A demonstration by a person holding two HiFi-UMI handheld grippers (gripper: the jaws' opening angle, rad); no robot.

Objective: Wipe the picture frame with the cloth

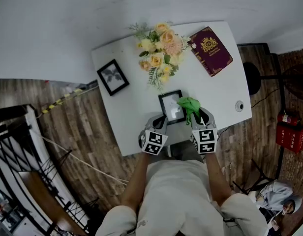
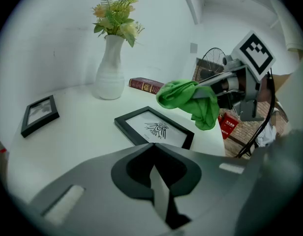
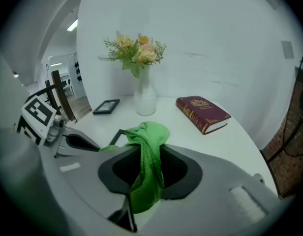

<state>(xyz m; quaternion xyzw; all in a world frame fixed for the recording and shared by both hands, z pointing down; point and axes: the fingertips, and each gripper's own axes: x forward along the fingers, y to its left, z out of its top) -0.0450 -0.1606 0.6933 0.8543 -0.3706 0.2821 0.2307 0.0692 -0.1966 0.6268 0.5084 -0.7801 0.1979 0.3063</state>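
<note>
Head view: your right tongs (image 1: 200, 113) pinch cloth (image 1: 188, 103) above picture frame (image 1: 171, 108); left tongs (image 1: 160, 121) closed, empty. Wiping seems unstarted; lower cloth next.

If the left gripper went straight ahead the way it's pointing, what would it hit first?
Most likely the near edge of the picture frame lying flat on the table, just ahead of the left gripper; depth is uncertain.

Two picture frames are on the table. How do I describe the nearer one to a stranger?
On the white table, find the flowers. The frame lies between them and the person, beside the green cloth. Unlike the left frame, it shows a dark drawing on white.
</note>
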